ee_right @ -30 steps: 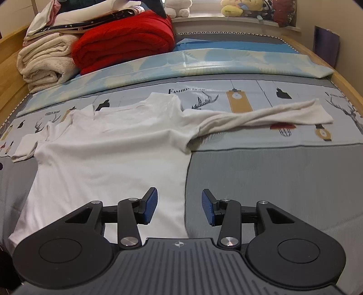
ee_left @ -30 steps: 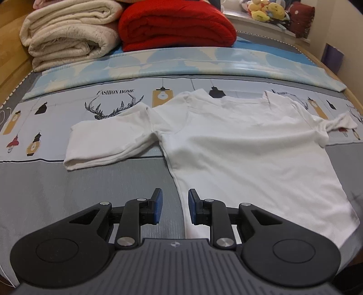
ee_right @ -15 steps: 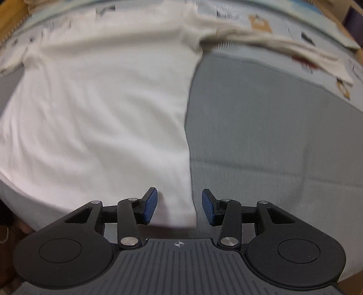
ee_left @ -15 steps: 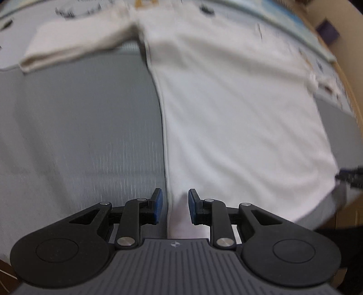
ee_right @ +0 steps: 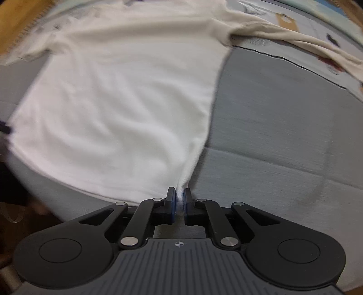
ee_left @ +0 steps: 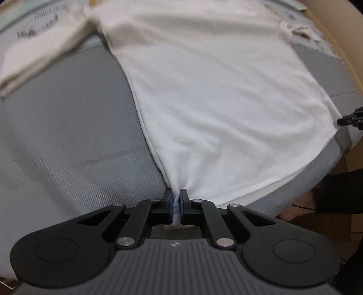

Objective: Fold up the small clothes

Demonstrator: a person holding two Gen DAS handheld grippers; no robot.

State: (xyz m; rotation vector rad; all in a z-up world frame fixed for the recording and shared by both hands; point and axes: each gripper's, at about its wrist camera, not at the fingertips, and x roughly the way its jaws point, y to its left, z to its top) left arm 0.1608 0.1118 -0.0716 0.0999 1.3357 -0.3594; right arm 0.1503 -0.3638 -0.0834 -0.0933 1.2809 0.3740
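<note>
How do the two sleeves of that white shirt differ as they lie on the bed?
The long sleeve on the right gripper's side stretches out straight and narrow across the bedcover, reaching far from the white shirt. The other sleeve, on the left gripper's side, looks broader and lies angled back toward the near edge. Both lie flat, cream-white, untouched, while each gripper pinches a hem corner.

Legible text: none. Bedsheet [ee_left: 45,127], far left beyond the left tongs [ee_left: 176,202]: dark printed lettering [ee_left: 51,10], too blurred to read. Tongs body: small round emblem [ee_left: 174,244], no words.
</note>
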